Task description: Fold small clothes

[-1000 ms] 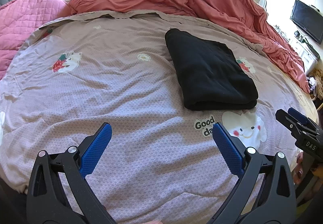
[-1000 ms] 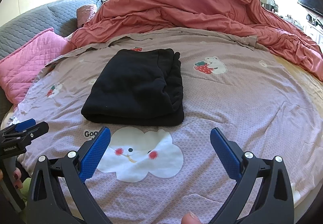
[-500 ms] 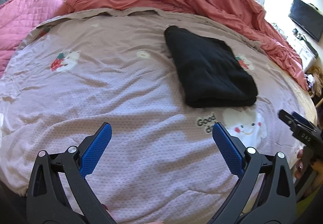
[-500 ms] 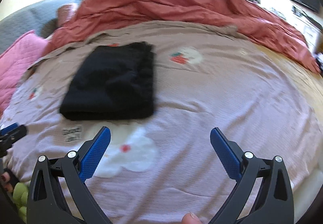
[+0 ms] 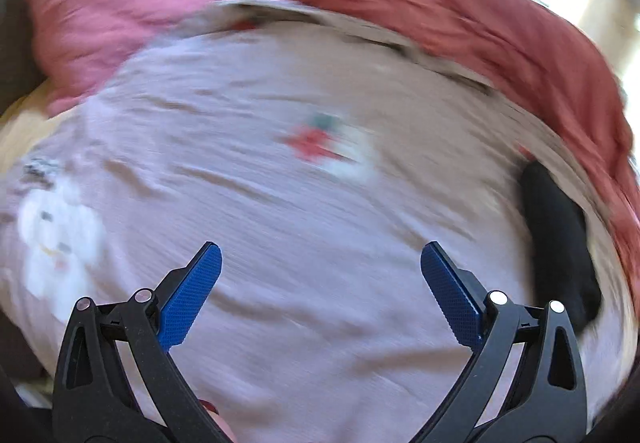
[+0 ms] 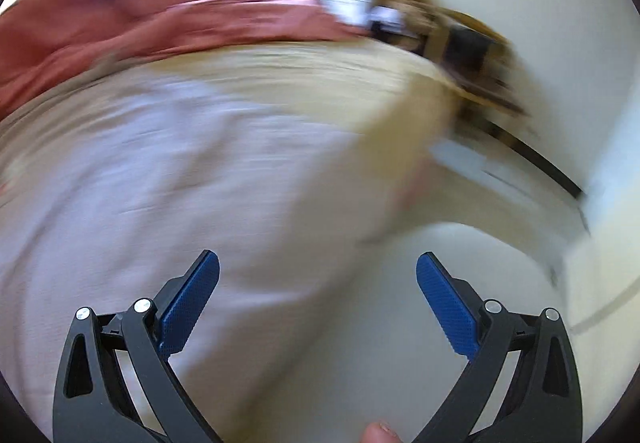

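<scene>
- Left tool (image 5: 321, 267): released, blue pads (image 5: 191, 293) spread wide apart, nothing between them, hanging above the mauve bedsheet (image 5: 280, 211).
- Right tool (image 6: 318, 275): likewise released, blue-faced fingers (image 6: 446, 307) splayed wide and empty, poised over the bedsheet's (image 6: 168, 171) near corner, with pale floor (image 6: 360, 343) beneath the right-hand finger.
- A fingertip (image 6: 378, 433) at the bottom edge of the right wrist view, between the black arms of the tool; another bit of a hand (image 5: 218, 423) at the bottom edge of the left wrist view.
- Both views heavily smeared by motion blur; fine detail not readable.
- Folded black garment (image 5: 560, 243): lying flat on the bedsheet, far right of the left tool in the left wrist view, well apart from both pads, just inside the rust-red duvet (image 5: 500, 43). Not visible in the right wrist view.
- Printed on the bedsheet, ahead of the left tool: a blurred red-and-white strawberry motif (image 5: 324, 147); off to the left of the tool, a white cloud-like cartoon (image 5: 56, 235).
- Beyond the bedsheet in the left wrist view: the duvet bunched along the far and right edge, and a pink quilted cushion (image 5: 132, 3) at the far left, touching the sheet's edge.
- In the right wrist view: the duvet (image 6: 140, 19) heaped along the far side of the bed, a cream strip of mattress (image 6: 320, 71) between the duvet and the sheet, and blurred dark wooden furniture (image 6: 460, 43) past the bed's far right corner, against a pale wall.
</scene>
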`<state>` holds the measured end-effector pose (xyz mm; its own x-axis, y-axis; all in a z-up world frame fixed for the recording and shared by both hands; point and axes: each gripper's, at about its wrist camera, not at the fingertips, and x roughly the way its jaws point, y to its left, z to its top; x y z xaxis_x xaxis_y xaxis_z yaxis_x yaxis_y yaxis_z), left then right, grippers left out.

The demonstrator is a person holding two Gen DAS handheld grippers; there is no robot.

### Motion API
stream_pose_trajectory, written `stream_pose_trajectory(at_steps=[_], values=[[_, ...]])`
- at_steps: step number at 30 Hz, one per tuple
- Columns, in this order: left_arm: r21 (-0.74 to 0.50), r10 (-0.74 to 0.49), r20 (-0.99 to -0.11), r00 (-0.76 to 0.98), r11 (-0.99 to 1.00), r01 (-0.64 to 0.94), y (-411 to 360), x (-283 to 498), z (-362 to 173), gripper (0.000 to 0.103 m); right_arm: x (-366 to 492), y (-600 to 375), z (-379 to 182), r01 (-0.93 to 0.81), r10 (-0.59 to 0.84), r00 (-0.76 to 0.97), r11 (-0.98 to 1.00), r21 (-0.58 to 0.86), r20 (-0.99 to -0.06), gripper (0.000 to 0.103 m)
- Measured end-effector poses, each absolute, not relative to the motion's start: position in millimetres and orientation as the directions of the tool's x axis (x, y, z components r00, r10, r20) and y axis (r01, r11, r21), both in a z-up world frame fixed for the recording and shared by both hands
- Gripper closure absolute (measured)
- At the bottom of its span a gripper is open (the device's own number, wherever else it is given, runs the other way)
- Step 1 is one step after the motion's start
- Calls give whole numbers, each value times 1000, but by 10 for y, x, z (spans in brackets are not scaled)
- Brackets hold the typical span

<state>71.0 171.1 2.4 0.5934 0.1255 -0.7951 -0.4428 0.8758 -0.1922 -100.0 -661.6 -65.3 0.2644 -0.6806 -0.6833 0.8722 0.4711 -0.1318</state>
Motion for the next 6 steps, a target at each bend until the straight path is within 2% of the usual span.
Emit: stream_pose_trajectory(at_steps=[6], values=[[-106, 287, -825, 486, 767, -633, 2881, 811, -55, 9, -1556, -7293, -965, 951, -698, 85, 269, -151, -711, 5]])
